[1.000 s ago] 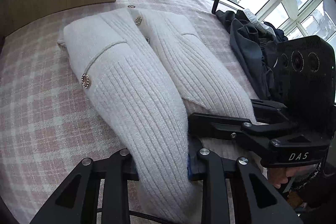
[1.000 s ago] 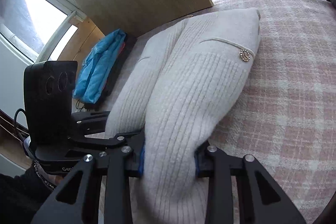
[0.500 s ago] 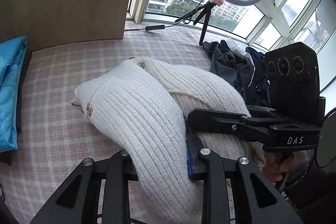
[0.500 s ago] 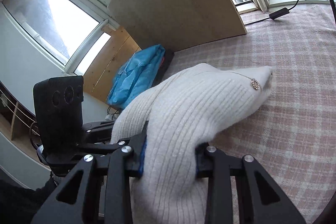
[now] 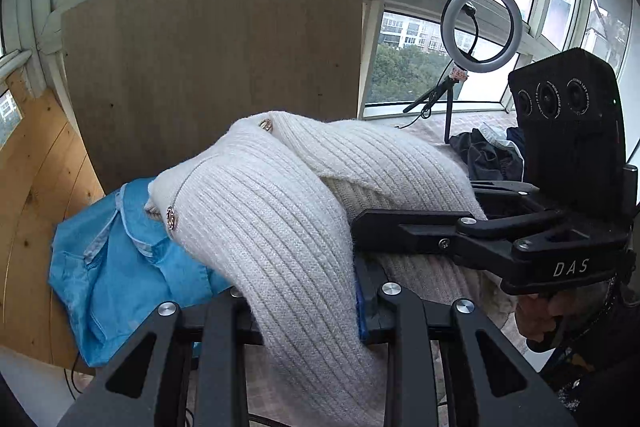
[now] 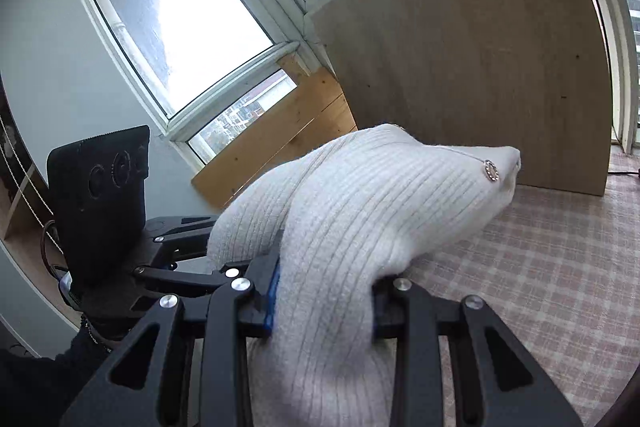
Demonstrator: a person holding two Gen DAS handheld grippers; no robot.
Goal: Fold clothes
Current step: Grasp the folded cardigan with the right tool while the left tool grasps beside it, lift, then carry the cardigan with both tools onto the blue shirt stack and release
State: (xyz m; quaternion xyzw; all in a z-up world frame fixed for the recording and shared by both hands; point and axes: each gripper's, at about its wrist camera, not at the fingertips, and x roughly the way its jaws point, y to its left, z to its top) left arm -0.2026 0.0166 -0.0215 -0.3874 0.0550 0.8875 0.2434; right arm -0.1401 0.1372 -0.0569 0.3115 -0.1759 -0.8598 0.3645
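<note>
Reading "DAS" on right gripper, clamping white ribbed cardigan

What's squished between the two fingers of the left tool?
The white ribbed cardigan: a thick fold of it fills the gap between the left tool's fingers, touching both pads. The left wrist view shows this.

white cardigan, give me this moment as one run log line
step: lift folded stack | left gripper: shut on white cardigan | right gripper: shut on white cardigan | cardigan: raised over plaid cover | blue garment: beside, untouched
</note>
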